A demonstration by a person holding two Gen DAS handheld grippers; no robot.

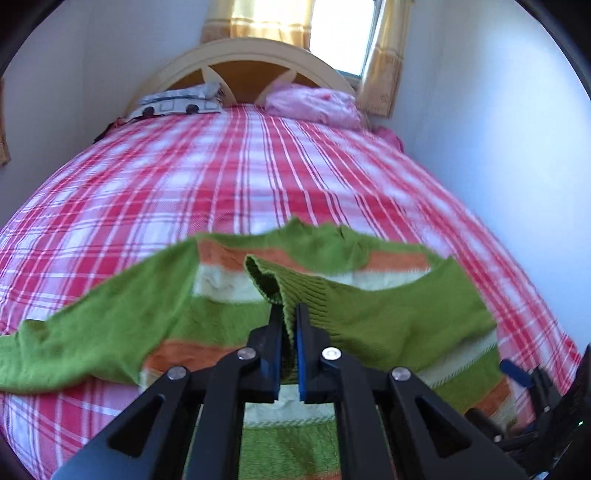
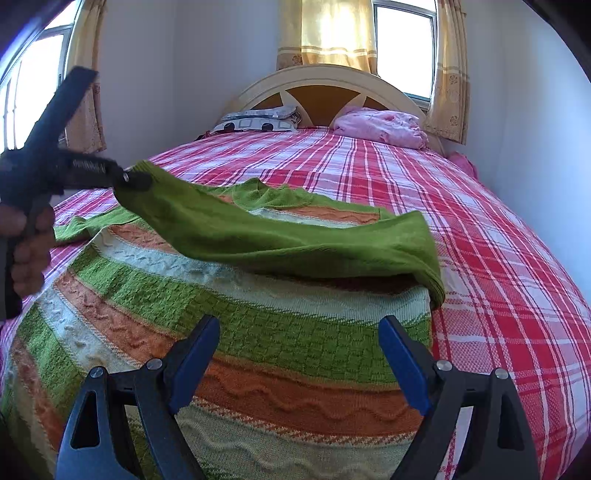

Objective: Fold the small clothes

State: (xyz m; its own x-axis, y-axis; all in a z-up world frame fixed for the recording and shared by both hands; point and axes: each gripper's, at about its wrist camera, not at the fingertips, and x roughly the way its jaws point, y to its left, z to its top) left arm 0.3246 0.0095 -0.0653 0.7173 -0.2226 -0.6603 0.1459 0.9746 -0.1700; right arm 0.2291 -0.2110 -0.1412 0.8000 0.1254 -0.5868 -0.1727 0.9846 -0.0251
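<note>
Sweater [image 2: 258,332] cuff clamped in left gripper [image 1: 287,314]; right gripper [image 2: 299,328] apart, sweater's hem cut off.

We are in a home bedroom: a bed [image 2: 480,258] spread with a red-and-white checked cover fills nearly the whole room, with an arched cream-and-wood headboard [image 2: 325,79] at its far end. Two pillows [image 2: 258,120] lie against it, one patterned in grey and white, one pink, and yellow curtains [image 2: 325,33] hang over sunlit windows [image 2: 404,48] in plain white walls.
</note>
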